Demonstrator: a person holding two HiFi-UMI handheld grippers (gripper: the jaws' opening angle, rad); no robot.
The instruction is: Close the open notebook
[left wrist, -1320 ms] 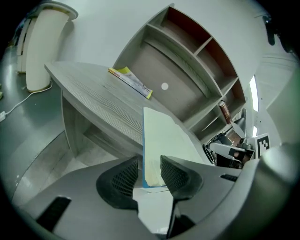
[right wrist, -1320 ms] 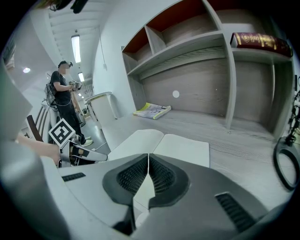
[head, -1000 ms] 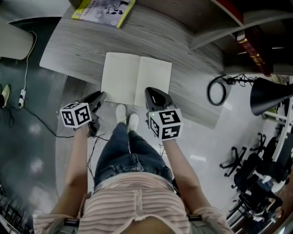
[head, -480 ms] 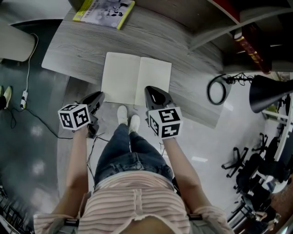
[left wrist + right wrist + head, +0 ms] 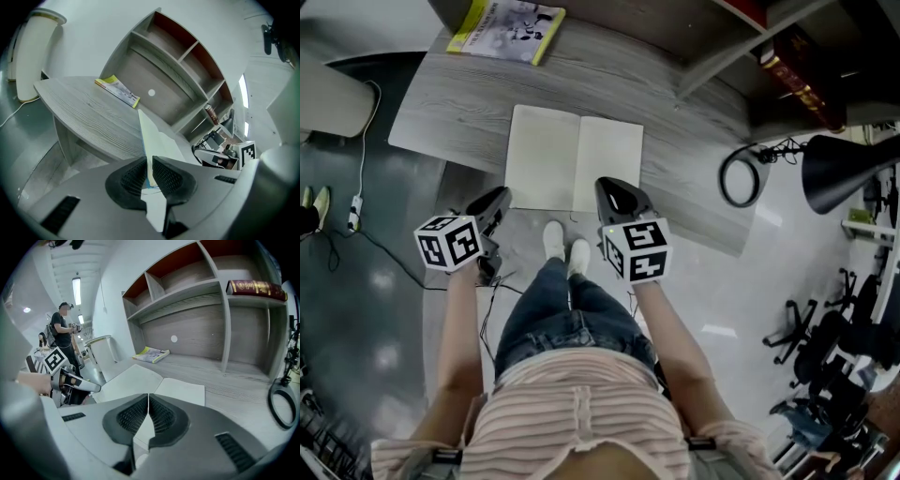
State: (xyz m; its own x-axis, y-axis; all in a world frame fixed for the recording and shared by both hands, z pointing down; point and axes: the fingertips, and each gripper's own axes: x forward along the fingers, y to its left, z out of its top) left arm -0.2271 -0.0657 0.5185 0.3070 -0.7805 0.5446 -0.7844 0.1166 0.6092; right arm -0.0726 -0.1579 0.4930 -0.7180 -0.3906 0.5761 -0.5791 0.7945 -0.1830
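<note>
Where one notebook (image 5: 574, 159) lies, two tongs (image 5: 504, 194) (image 5: 607, 187)

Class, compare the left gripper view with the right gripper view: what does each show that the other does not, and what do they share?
Only the left gripper view: the notebook's left leaf seen edge-on between the left tool's pads, its jaws having just been closing, plus a white floor cable. Only the right gripper view: the notebook's two pages spread open, a standing person, the left tool's marker cube. Both: grey desk, yellow booklet, shelf unit.
</note>
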